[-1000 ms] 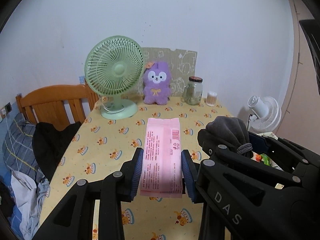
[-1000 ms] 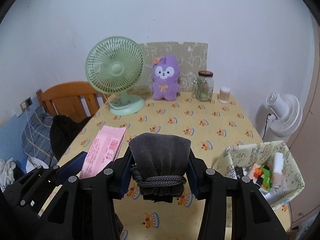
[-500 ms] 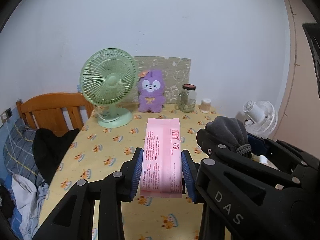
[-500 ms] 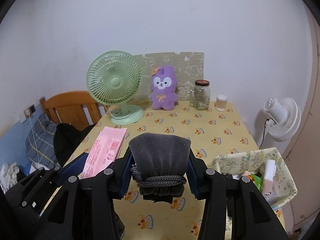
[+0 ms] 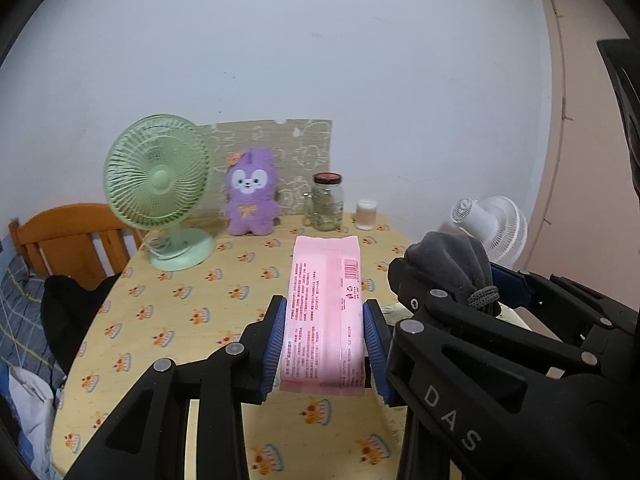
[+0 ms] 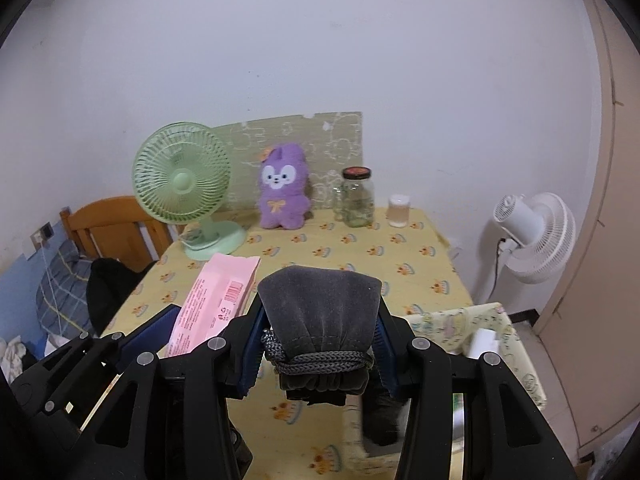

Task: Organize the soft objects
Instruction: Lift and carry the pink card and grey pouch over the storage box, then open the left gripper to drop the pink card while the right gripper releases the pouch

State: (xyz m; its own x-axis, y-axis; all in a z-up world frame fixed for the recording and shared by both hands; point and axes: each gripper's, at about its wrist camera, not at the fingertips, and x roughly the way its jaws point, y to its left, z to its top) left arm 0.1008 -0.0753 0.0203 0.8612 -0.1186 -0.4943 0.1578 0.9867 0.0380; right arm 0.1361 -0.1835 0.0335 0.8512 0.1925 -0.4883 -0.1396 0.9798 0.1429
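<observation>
Above the table (image 5: 168, 312), left tool (image 5: 325, 344) clamping pink packet (image 5: 326, 312), right tool (image 6: 318, 344) grey pouch (image 6: 320, 308).

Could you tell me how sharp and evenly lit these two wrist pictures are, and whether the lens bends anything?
Left wrist view: dim, flat indoor light; pink packet sharp, purple plush toy slightly soft; door frame bowed by the fisheye, corners black. Right wrist view: same flat light; grey pouch crisp; fabric bin smeared near the bottom edge.

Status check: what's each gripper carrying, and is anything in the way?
Left gripper shut on pink packet. Right gripper shut on grey drawstring pouch. Both held above the table; patterned bin at right, nothing blocking.
</observation>
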